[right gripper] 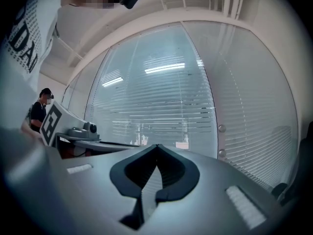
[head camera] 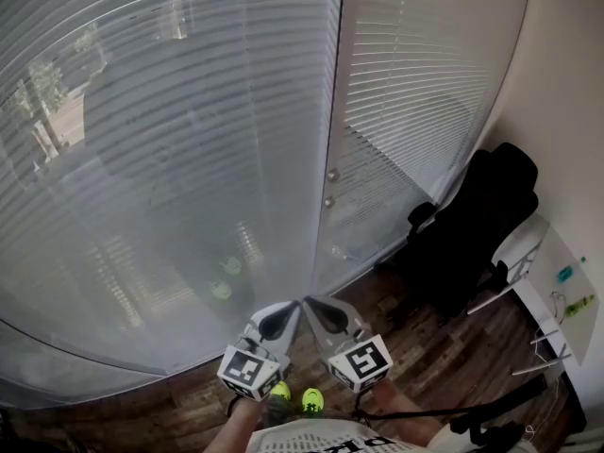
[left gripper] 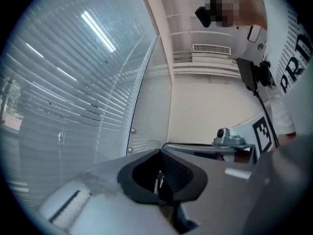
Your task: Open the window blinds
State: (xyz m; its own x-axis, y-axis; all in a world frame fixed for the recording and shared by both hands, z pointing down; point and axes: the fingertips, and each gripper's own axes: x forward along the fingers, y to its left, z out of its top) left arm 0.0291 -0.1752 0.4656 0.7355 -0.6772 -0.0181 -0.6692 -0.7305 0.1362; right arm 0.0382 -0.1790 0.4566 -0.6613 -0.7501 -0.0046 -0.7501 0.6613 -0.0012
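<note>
Wood floor (head camera: 444, 347), glass wall. Blinds (head camera: 170, 159) at 11 o'clock, down, trees hazy through the slats, left edge cut off. Left gripper (head camera: 293, 306) and right gripper (head camera: 310, 303) at 6 o'clock, both pinched closed and empty.

The person is wearing a white shirt (head camera: 351, 440) with black lettering and neon-green shoes (head camera: 312, 400). The left tool (head camera: 294, 306) and the right tool (head camera: 310, 303) are showing grey shells, black ribbed pads (right gripper: 172, 173), and white cubes (head camera: 247, 369) bearing black square markers.
</note>
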